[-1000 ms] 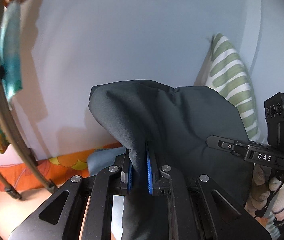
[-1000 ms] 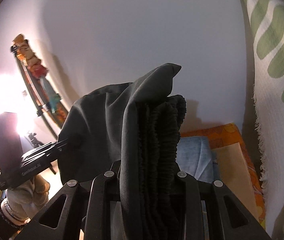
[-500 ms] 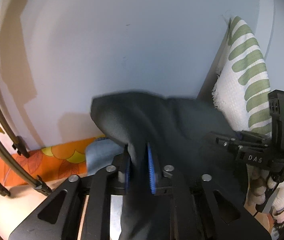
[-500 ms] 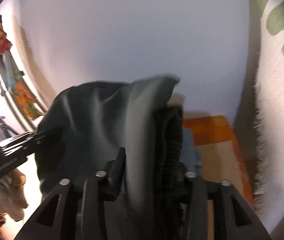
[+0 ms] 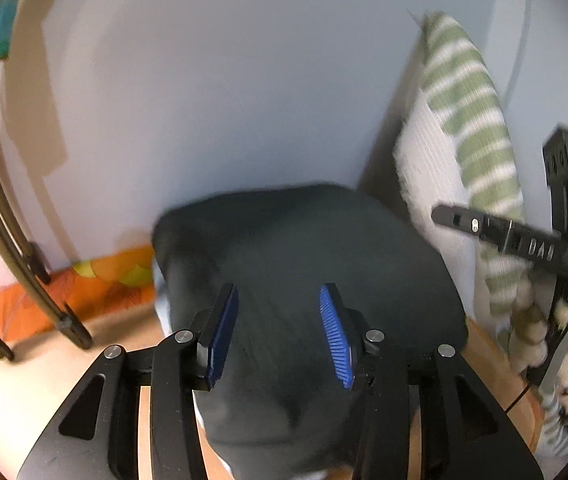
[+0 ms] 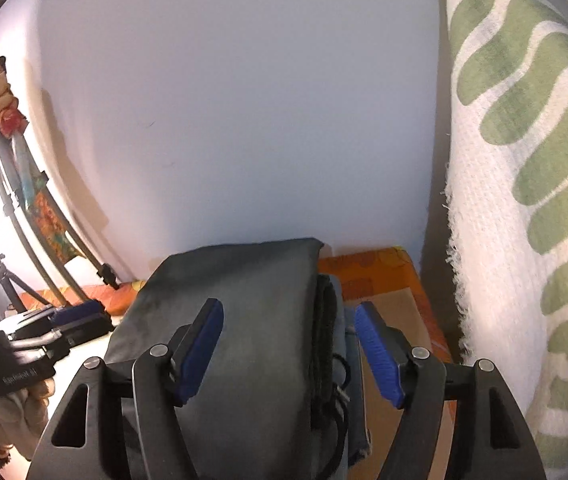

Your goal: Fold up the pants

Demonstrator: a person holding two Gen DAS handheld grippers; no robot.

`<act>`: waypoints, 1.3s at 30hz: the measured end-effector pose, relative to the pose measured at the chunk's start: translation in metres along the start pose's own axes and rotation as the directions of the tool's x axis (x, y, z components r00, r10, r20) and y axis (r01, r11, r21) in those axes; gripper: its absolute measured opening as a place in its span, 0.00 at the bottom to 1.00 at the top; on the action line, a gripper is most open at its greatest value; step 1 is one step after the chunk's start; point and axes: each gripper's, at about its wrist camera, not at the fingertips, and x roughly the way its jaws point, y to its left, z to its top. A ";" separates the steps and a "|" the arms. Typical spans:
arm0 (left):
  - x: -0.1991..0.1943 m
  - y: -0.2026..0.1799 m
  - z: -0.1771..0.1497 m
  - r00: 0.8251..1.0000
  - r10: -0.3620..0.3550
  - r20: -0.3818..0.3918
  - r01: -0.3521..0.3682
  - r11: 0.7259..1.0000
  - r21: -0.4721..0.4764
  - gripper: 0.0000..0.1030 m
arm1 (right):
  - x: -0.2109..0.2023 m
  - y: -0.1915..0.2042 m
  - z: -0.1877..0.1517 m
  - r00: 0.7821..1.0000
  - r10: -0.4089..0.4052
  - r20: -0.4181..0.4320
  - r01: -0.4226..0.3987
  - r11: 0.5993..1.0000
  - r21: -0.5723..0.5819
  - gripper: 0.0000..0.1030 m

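While a green-striped woven towel (image 6: 524, 200) hangs at three o'clock, both grippers' blue ribbed fingers (image 5: 338, 336) spread over soft dark folded pants (image 5: 304, 264).

Both wrist cameras look forward, close above the folded dark grey pants (image 5: 308, 264) (image 6: 240, 320); both face the pale wall (image 5: 244, 80) (image 6: 244, 100).

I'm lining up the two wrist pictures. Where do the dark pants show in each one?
Left wrist: the dark pants fill the lower centre, lying beneath the open left gripper.
Right wrist: the pants lie lower centre, elastic waistband on the right, below the open right gripper.
Shared landmark: the green-striped white cloth on the right of both.
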 end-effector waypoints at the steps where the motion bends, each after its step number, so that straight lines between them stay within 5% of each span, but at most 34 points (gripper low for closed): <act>1: 0.000 -0.002 -0.004 1.000 -0.005 -0.010 0.005 1.000 0.011 0.40 | -0.003 0.001 -0.001 1.000 0.004 -0.002 -0.004 1.000 -0.001 0.69; 10: -0.004 -0.040 -0.056 0.997 -0.011 -0.079 0.020 0.994 0.112 0.40 | -0.034 0.018 -0.026 1.000 -0.010 -0.010 0.010 1.000 -0.014 0.69; 19: -0.048 -0.046 -0.082 0.997 -0.029 -0.070 0.034 0.997 0.071 0.40 | -0.078 0.055 -0.062 0.999 -0.037 -0.016 0.037 0.999 -0.006 0.72; 26: -0.106 -0.047 -0.098 0.999 -0.031 -0.012 0.032 0.999 0.036 0.41 | -0.114 0.093 -0.089 0.997 -0.072 -0.012 0.072 0.997 -0.018 0.75; 39: -0.219 -0.039 -0.135 0.991 0.055 0.123 -0.056 0.998 0.008 0.61 | -0.194 0.158 -0.141 0.985 -0.158 0.069 0.163 0.983 -0.078 0.88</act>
